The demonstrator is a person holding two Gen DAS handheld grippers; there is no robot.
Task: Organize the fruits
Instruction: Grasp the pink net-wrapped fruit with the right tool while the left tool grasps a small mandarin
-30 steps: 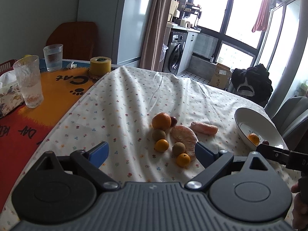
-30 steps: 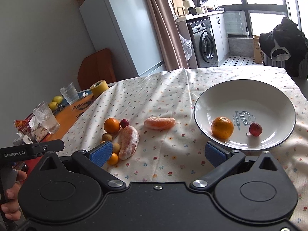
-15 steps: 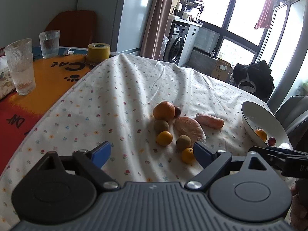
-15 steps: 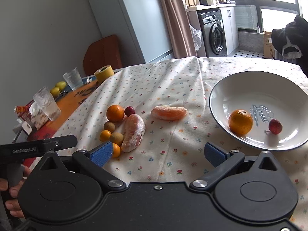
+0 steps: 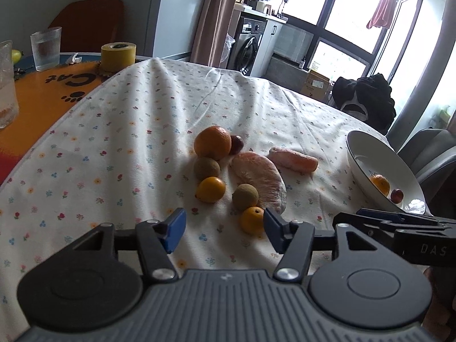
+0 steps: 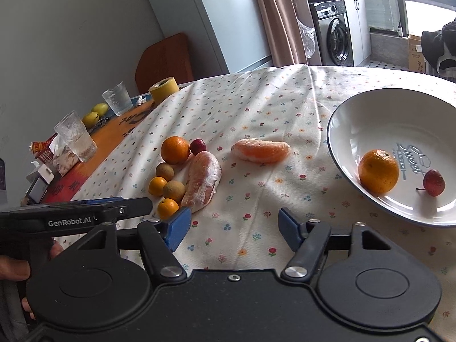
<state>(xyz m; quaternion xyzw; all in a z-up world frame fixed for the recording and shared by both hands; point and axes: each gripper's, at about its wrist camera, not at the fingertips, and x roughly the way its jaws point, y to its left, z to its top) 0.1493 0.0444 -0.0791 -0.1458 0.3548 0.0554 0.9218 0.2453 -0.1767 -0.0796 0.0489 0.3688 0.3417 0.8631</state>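
Left gripper: spread wide and empty, now lower and closer to the fruit than a second ago; the small orange sits just inside its right finger.
Right gripper: spread, empty, over bare cloth.
Meaning: likely a pick of that small orange is next.
Fruit cluster: the remaining loose pieces lie together on the worktop, none moved.
Bowl: holds one orange and one small red fruit, apart.

A yellow tape roll and a ribbed glass are standing on the orange mat. A washing machine is sitting beyond the floral tablecloth, beside a curtain.
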